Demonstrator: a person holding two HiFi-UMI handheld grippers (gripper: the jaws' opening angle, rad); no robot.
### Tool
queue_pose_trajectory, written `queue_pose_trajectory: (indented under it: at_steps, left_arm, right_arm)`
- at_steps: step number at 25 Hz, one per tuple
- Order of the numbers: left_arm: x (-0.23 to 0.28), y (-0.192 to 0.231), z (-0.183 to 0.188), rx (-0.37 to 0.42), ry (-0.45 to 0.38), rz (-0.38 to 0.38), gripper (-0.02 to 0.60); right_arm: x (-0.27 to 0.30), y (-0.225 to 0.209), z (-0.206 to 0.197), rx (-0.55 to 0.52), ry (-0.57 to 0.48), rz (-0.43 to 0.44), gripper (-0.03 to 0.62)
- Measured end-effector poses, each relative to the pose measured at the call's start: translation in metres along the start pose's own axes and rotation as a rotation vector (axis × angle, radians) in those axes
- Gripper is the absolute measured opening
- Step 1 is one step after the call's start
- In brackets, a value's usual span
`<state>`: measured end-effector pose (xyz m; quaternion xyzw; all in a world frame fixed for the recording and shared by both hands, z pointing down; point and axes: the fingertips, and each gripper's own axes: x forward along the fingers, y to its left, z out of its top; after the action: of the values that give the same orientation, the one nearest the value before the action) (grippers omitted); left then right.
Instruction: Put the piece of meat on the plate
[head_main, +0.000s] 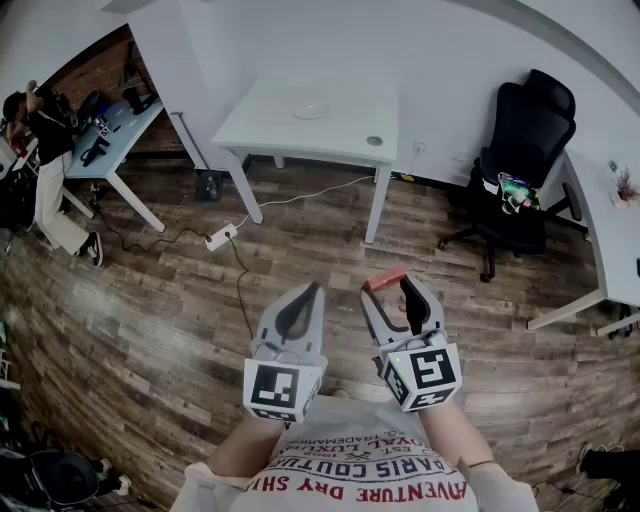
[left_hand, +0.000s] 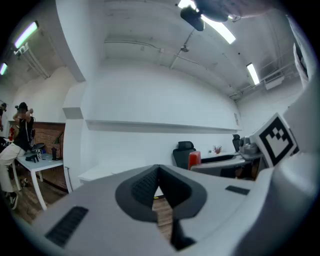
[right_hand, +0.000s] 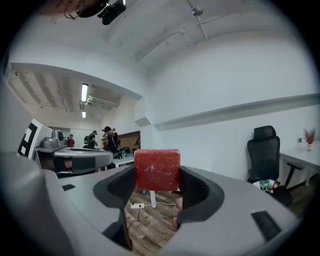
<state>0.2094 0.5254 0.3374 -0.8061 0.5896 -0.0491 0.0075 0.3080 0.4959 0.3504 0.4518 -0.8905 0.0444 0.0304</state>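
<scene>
The right gripper (head_main: 397, 283) is held out level in front of the person, over the wooden floor (head_main: 150, 330). Its two jaws stand wide and squeeze the piece of meat (right_hand: 157, 170) between them. The meat is a red block. It sits right at the tips of the jaws, with one pad on each side of it, and its top sticks up a little above them. From the head view only a small red bit shows at the front end of that gripper.

The left gripper (head_main: 311, 291) is just beside the right one, also level. Its jaws are pressed together at the tips, and nothing is between them.

The plate (head_main: 311, 111) is pale and round and hard to see. It lies on the white table (head_main: 270, 135), well away from both grippers, across the floor. The meat is up in the air, far from the plate.
</scene>
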Motion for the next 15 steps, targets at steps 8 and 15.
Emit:
queue_pose_trajectory:
  at_steps: [8, 15]
  left_arm:
    - [0.013, 0.006, -0.001, -0.009, -0.009, -0.003, 0.005]
    - [0.025, 0.006, -0.005, -0.034, 0.006, -0.012, 0.005]
  right_arm:
    - [0.011, -0.007, -0.005, 0.002, 0.009, -0.001, 0.276]
    - [0.013, -0.015, 0.0, 0.042, -0.013, -0.002, 0.276]
